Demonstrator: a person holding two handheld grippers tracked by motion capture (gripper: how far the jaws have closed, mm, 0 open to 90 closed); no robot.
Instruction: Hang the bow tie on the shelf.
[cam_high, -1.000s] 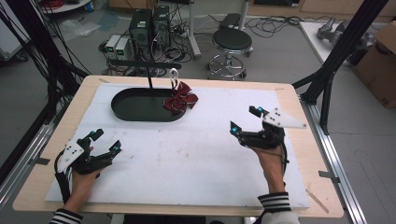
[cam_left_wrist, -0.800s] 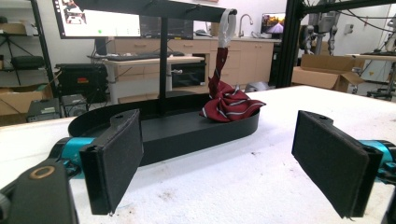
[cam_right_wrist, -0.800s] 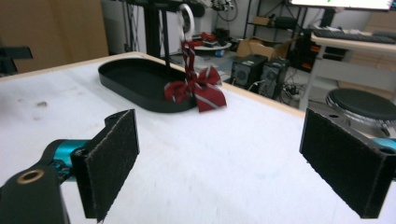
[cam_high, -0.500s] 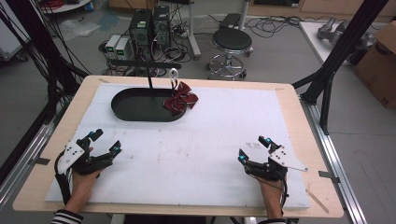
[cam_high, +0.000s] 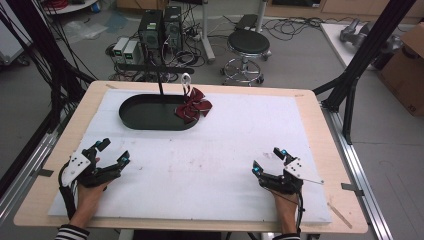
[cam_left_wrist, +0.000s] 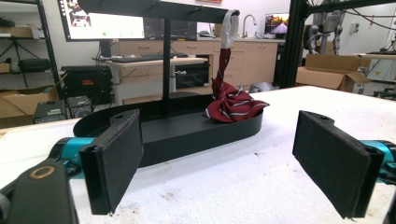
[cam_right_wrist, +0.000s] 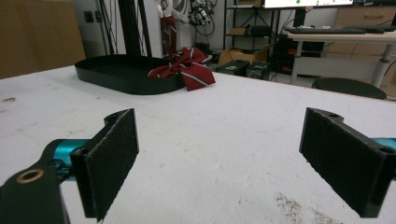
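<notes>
A dark red striped tie (cam_high: 193, 105) hangs from a white hook (cam_high: 186, 80) on a black rack and lies bunched over the right end of the black oval tray (cam_high: 145, 114). The tie (cam_left_wrist: 232, 106) and tray (cam_left_wrist: 187, 135) stand ahead in the left gripper view. The right gripper view shows the tie (cam_right_wrist: 187, 67) spilling over the tray (cam_right_wrist: 122, 72) rim. My left gripper (cam_high: 113, 152) rests open at the near left of the white mat. My right gripper (cam_high: 269, 161) rests open at the near right. Both (cam_left_wrist: 219, 163) (cam_right_wrist: 219, 163) hold nothing.
A white foam mat (cam_high: 210, 155) covers the wooden table (cam_high: 320, 115). The rack's black post (cam_high: 160, 82) rises from the tray, with a crossbar on top. Behind the table stand a stool (cam_high: 248, 47) and computer cases (cam_high: 159, 30). Black frame struts (cam_high: 360, 65) flank the right side.
My right gripper has drawn back from mid-table toward the near right edge and come down to the mat. The left gripper has stayed put.
</notes>
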